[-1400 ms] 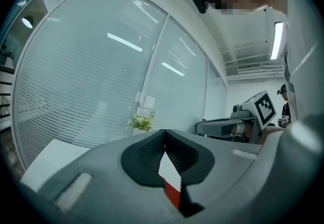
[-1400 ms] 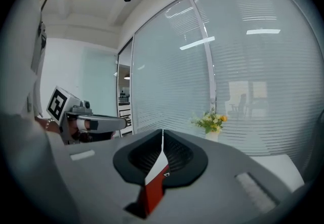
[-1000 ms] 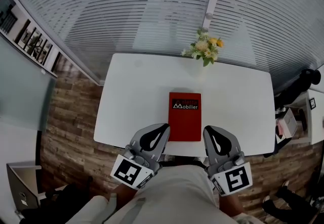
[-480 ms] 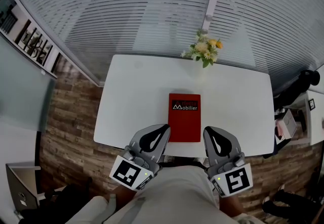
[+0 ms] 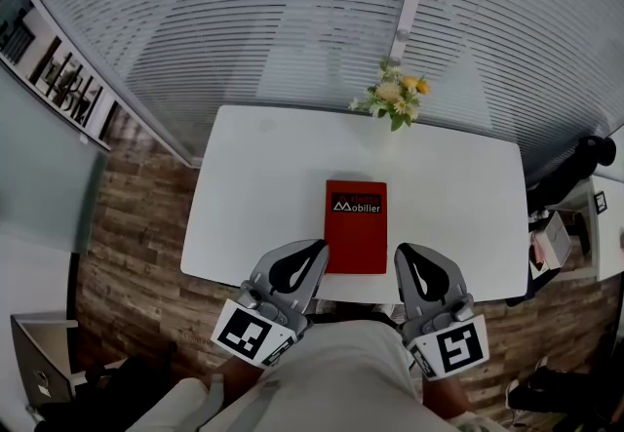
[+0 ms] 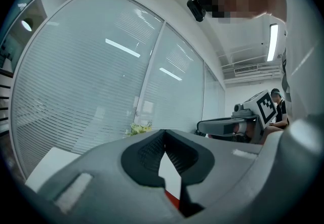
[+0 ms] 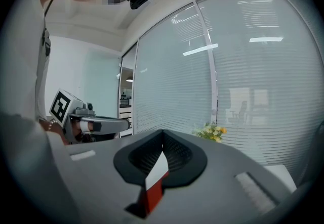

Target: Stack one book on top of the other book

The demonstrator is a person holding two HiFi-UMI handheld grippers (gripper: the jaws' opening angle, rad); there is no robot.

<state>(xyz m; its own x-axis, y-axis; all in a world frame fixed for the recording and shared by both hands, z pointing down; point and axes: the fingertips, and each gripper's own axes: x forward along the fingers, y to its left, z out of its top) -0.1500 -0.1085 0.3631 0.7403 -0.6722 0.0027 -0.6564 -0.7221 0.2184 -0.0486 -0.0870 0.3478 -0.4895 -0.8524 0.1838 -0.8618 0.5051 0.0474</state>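
A red book (image 5: pixel 356 225) with white lettering lies flat on the white table (image 5: pixel 253 186), close to its near edge. Whether a second book lies beneath it cannot be told. My left gripper (image 5: pixel 317 245) hovers at the book's near left corner, shut and empty. My right gripper (image 5: pixel 402 250) sits just right of the book's near right corner, also shut with nothing in it. In the left gripper view the jaws (image 6: pixel 164 139) meet, and a sliver of the red book (image 6: pixel 172 198) shows below them. In the right gripper view the jaws (image 7: pixel 162 139) are together above a strip of the book (image 7: pixel 153 195).
A small vase of yellow and white flowers (image 5: pixel 395 98) stands at the table's far edge, before a glass wall with blinds. Wooden floor surrounds the table. A side shelf with items (image 5: pixel 556 235) is at the right. A person's torso fills the bottom of the head view.
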